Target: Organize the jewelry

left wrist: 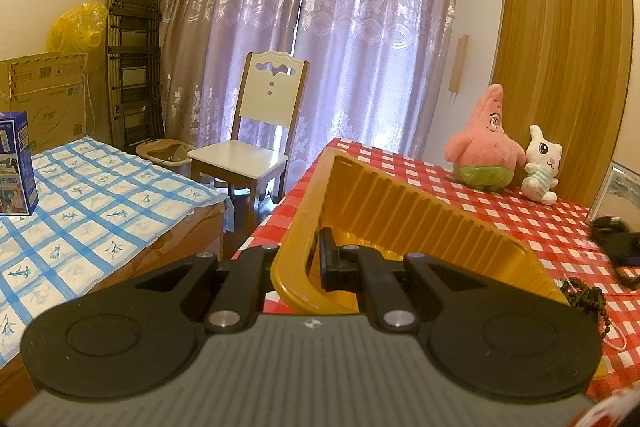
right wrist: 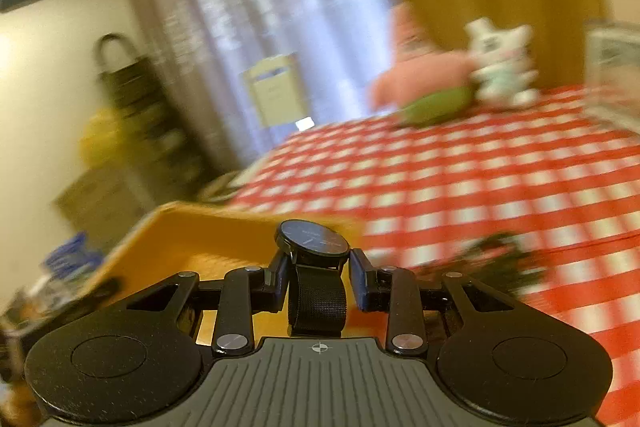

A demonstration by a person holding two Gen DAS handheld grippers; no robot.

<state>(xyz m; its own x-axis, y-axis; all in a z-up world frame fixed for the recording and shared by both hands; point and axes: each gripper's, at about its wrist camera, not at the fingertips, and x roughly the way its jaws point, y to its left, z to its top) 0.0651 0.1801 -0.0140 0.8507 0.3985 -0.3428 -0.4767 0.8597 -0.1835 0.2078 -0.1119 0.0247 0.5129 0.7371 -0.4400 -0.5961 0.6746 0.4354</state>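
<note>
My left gripper (left wrist: pixel 298 263) is shut on the near left rim of a yellow ribbed tray (left wrist: pixel 420 219) and holds it tilted up off the red checked table (left wrist: pixel 520 227). My right gripper (right wrist: pixel 320 263) is shut on a black watch (right wrist: pixel 314 241) with a mesh strap, held over the tray's (right wrist: pixel 192 239) near edge. A dark beaded necklace (left wrist: pixel 588 297) lies on the cloth right of the tray and shows blurred in the right wrist view (right wrist: pixel 496 259). The right wrist view is motion-blurred.
A pink star plush (left wrist: pixel 486 143) and a white bunny plush (left wrist: pixel 542 165) stand at the table's back. A dark object (left wrist: pixel 618 243) lies at the right edge. A white chair (left wrist: pixel 256 131) and a bed with a blue checked cover (left wrist: pixel 80 203) stand to the left.
</note>
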